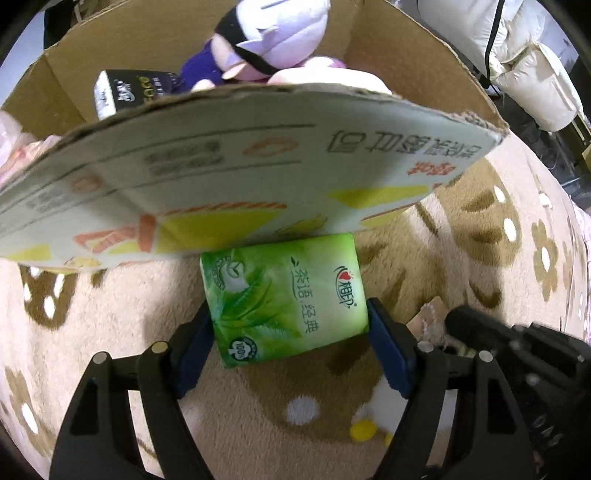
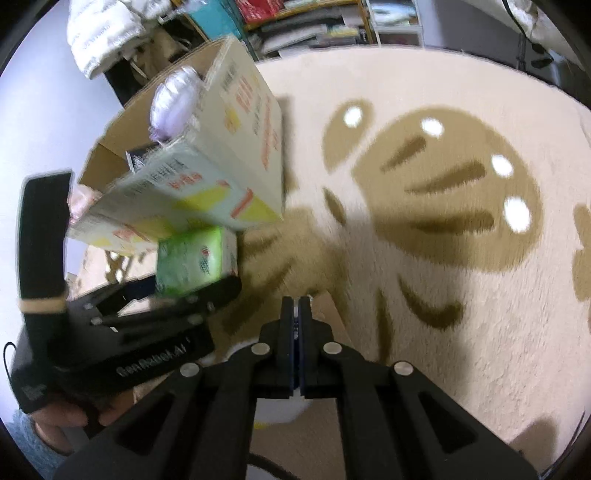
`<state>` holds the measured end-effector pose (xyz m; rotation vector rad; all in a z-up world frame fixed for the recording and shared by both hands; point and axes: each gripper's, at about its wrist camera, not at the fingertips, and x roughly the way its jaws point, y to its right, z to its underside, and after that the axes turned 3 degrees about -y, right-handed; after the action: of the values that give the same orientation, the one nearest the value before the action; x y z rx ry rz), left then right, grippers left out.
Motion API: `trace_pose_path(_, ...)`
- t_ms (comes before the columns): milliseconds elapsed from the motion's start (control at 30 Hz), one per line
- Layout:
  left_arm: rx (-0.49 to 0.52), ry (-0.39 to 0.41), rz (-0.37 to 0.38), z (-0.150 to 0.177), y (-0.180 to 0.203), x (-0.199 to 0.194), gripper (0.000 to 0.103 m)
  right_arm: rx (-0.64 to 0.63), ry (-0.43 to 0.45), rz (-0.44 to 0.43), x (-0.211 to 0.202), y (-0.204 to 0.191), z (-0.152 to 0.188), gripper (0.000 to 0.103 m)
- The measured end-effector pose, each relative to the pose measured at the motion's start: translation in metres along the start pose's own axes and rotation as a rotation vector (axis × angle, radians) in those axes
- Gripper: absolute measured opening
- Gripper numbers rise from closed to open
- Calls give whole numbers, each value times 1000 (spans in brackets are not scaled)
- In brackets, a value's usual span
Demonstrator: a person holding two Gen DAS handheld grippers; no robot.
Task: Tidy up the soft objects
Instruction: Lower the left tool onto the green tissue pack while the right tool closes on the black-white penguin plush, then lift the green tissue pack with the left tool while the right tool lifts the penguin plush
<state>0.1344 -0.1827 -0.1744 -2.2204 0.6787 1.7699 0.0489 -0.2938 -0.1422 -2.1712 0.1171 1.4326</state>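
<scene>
My left gripper point(image 1: 290, 325) is shut on a green tissue pack point(image 1: 284, 295), held just below the near flap of an open cardboard box point(image 1: 258, 162). In the box lie a purple-haired plush doll point(image 1: 266, 40) and a black tissue pack point(image 1: 133, 92). In the right wrist view the green pack point(image 2: 194, 260) sits in the left gripper point(image 2: 192, 284) beside the box point(image 2: 207, 184). My right gripper point(image 2: 296, 306) is shut and empty over the rug, right of the box.
A cream rug with brown flower shapes point(image 2: 443, 184) covers the floor. A white padded jacket point(image 1: 532, 59) lies beyond the box. Shelves with books point(image 2: 314, 18) stand at the far rug edge. A torn cardboard scrap point(image 1: 428, 317) lies on the rug.
</scene>
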Motion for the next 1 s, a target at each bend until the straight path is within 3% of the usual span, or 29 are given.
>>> trace_pose_path(400,-4,124,-88,30,2,-49,77,-85,211,-85,-41,-27,0,3)
trace_pose_path(1000,-81,279,-176,59,-28,-118,77,-237,380,-107,-83,-71,21,3)
